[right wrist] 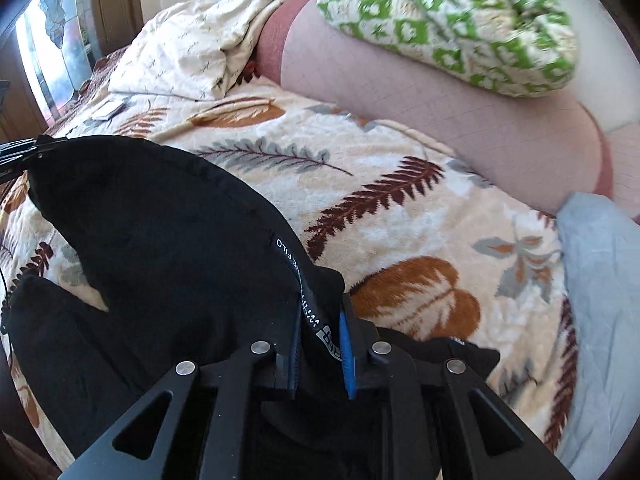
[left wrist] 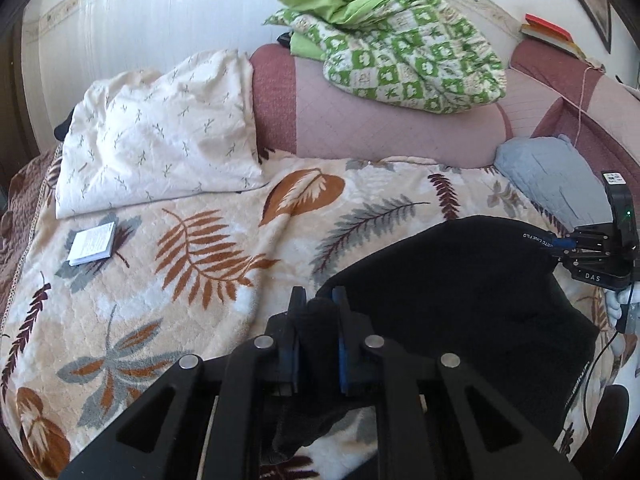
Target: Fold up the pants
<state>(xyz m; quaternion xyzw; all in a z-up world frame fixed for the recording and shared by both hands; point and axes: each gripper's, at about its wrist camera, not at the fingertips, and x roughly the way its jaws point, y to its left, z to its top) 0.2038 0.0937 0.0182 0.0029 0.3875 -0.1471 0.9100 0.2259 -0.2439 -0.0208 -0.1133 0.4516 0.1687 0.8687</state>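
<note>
The black pants (left wrist: pixel 460 280) are held up over a leaf-patterned blanket (left wrist: pixel 180 260) on a bed. My left gripper (left wrist: pixel 319 300) is shut on a bunched black edge of the pants. My right gripper (right wrist: pixel 322 320) is shut on the waistband with white lettering; it also shows in the left wrist view (left wrist: pixel 560 242) at the right edge. In the right wrist view the pants (right wrist: pixel 160 248) stretch left toward the left gripper (right wrist: pixel 24 152) at the far left edge. The cloth hangs between the two grippers, its lower part draping on the blanket.
A cream pillow (left wrist: pixel 160 132) lies at the back left, a small booklet (left wrist: pixel 92 244) next to it. A green checked quilt (left wrist: pixel 400 40) rests on a pink sofa back (left wrist: pixel 380 120). A grey-blue cushion (left wrist: pixel 552 172) sits at the right. Books (left wrist: pixel 548 32) stand at the far right.
</note>
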